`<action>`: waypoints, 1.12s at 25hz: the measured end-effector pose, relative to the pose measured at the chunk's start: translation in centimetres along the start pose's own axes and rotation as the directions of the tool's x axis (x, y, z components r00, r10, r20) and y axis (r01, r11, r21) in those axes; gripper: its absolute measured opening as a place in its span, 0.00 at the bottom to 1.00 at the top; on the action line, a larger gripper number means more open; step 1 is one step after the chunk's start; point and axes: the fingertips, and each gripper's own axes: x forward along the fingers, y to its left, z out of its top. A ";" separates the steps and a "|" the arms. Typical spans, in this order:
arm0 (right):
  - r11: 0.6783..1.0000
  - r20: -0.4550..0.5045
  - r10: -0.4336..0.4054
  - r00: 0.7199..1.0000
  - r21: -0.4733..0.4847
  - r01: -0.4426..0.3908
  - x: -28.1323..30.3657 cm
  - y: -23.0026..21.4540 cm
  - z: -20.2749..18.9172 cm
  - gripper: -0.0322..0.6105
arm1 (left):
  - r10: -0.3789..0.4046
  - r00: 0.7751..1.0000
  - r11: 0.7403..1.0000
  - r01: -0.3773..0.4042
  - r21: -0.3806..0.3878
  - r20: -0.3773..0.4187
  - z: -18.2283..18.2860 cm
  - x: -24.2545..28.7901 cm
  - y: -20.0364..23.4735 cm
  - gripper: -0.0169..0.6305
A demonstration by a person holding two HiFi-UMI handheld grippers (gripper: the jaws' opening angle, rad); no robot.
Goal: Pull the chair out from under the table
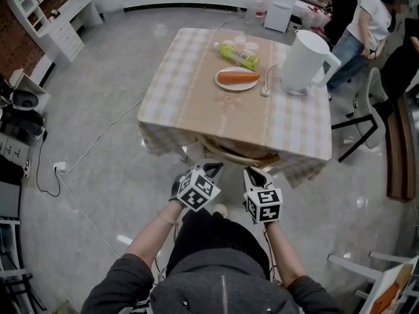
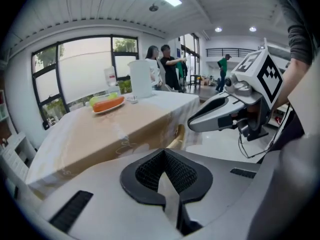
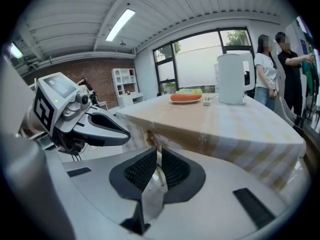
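Wooden chair (image 1: 239, 154) sits tucked under the checked-cloth table (image 1: 196, 90), only its curved back showing at the near edge; my left gripper (image 1: 213, 169) and right gripper (image 1: 253, 174) hover side by side just short of it. Both sets of jaws are closed together, gripping nothing.

Bright, even daylight fills the room; the windows (image 2: 85, 66) blow out to white, and a ceiling strip light (image 3: 120, 24) glows. The glossy floor (image 1: 111, 195) carries soft glare spots. Both gripper views bulge fisheye-wise, with dark, vignetted corners.
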 end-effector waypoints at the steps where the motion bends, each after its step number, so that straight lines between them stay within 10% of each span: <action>1: 0.999 -0.013 0.013 1.000 -0.030 -0.013 0.4 -0.1 0.1 0.07 | 0.001 1.000 1.000 0.000 0.021 -0.019 -0.1 0.4 0.3 0.04; 15: 0.905 -0.299 0.153 0.942 -0.341 -0.255 4.8 -0.8 -1.0 0.08 | -0.148 0.947 0.904 0.247 0.349 -0.286 -1.7 5.7 1.2 0.04; 19: 0.870 -0.396 0.181 0.900 -0.363 -0.334 6.3 -1.1 -2.0 0.32 | -0.163 0.929 0.865 0.296 0.405 -0.332 -1.7 7.2 2.2 0.15; 28: 0.753 -0.560 0.167 0.811 -0.458 -0.471 10.0 -1.6 -5.9 0.39 | -0.236 0.819 0.739 0.501 0.450 -0.523 -6.0 9.4 2.2 0.42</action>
